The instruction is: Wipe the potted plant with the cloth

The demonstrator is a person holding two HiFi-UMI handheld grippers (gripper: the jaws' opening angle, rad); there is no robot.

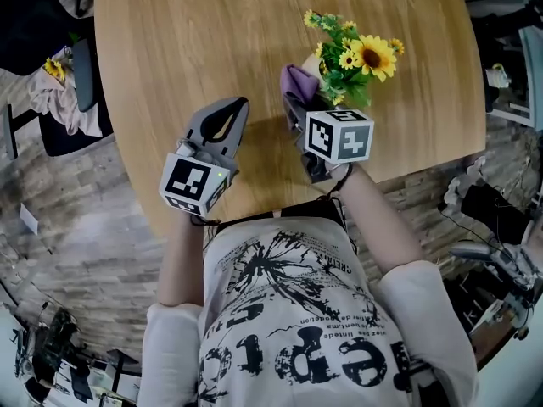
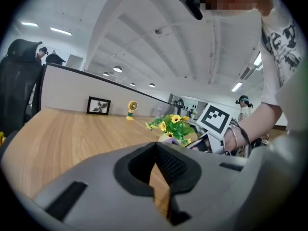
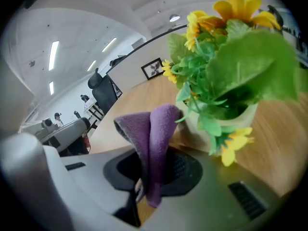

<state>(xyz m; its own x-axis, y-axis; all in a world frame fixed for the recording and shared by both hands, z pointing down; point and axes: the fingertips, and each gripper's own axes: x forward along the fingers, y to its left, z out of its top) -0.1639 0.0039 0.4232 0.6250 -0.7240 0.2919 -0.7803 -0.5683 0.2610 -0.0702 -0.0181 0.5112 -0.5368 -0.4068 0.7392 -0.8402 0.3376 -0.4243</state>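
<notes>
Right claw is pinching the cloth, its fold poking ahead beside the potted plant, likely to reach the leaves. Left claw is idling, pressed together, empty.

Head view steeply down, gripper views low, close, sharing potted plant

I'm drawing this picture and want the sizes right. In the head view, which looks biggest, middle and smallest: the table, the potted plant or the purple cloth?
1. table: biggest by far.
2. potted plant: middle.
3. cloth: smallest, though only part of it shows.
</notes>
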